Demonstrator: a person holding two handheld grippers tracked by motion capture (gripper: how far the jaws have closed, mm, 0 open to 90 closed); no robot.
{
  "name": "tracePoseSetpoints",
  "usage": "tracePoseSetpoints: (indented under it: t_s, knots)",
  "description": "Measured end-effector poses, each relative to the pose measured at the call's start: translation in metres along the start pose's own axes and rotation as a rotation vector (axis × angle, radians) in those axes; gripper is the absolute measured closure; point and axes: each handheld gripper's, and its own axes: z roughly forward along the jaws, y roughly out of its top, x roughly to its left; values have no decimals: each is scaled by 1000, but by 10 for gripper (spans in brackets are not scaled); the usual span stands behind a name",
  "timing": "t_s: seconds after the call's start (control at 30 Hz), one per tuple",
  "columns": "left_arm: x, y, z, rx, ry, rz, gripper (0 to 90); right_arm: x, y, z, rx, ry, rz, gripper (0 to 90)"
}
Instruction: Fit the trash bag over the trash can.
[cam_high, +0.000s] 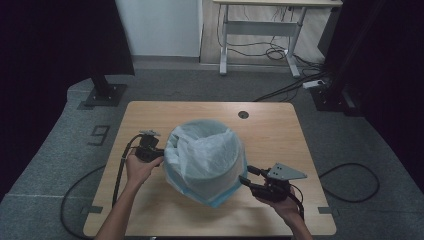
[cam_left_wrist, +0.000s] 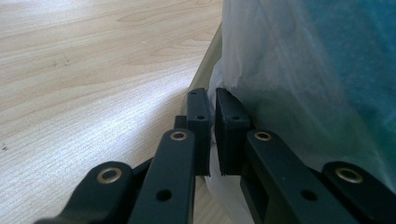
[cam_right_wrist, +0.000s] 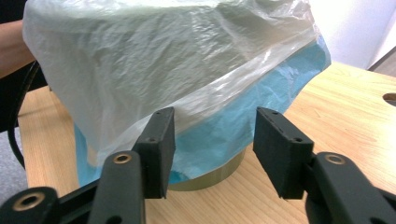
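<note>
A round bin (cam_high: 205, 155) stands mid-table, lined with a white see-through bag (cam_high: 207, 145) over a blue bag (cam_high: 220, 197) that hangs down its outside. At the bin's left side my left gripper (cam_high: 161, 156) is shut on a fold of the white bag (cam_left_wrist: 261, 70); thin film shows between the pads of the left gripper (cam_left_wrist: 212, 100). My right gripper (cam_high: 246, 176) is by the bin's near right side. In the right gripper view the right gripper (cam_right_wrist: 212, 126) is open with nothing between its fingers, facing the white bag (cam_right_wrist: 163, 56), the blue bag (cam_right_wrist: 233, 130) and the bin's base (cam_right_wrist: 224, 175).
The wooden table (cam_high: 270, 130) has a cable hole (cam_high: 243, 114) near its far edge. A black stand foot (cam_high: 105, 92) and another desk (cam_high: 260, 25) with floor cables are beyond it. A forearm (cam_right_wrist: 9, 46) shows behind the bin.
</note>
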Motion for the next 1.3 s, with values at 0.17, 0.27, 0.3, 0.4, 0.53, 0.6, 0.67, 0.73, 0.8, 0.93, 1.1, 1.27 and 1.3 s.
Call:
tracePoseSetpoints:
  t_s: [0.17,0.27,0.3,0.4,0.53,0.6,0.67,0.73,0.8,0.93,1.1,1.27,1.3]
  knots:
    - [0,0,-1,-1,-1,-1,845,-1,6,3,-22,28,-24,423]
    - [-1,0,0,-3,-3,-1,845,0,12,7,-24,51,-45,408]
    - [-1,0,1,-3,-3,0,845,0,14,9,-22,59,-49,425]
    - [-2,0,1,-3,-4,2,846,-2,14,16,-13,79,-47,504]
    - [-2,0,0,-4,-6,4,846,-5,10,21,-28,118,-42,692]
    - [-2,0,0,-5,-7,4,846,-4,9,22,-38,122,-44,777]
    - [-2,0,0,-5,-6,4,846,-4,8,22,-48,126,-43,852]
    - [-2,-1,0,-6,-7,5,846,-3,7,22,-56,116,-38,881]
    - [-2,-1,-1,-6,-5,3,846,-2,4,21,-59,106,-24,886]
    - [-1,-2,0,-8,-3,-1,846,-2,-11,27,-7,69,-1,888]
    - [0,-3,2,-1,2,-6,847,-2,-36,44,109,36,20,890]
    - [3,-4,5,16,14,-10,845,1,-43,53,149,-4,18,890]
    - [4,-5,6,20,16,-11,845,2,-43,56,164,-17,16,889]
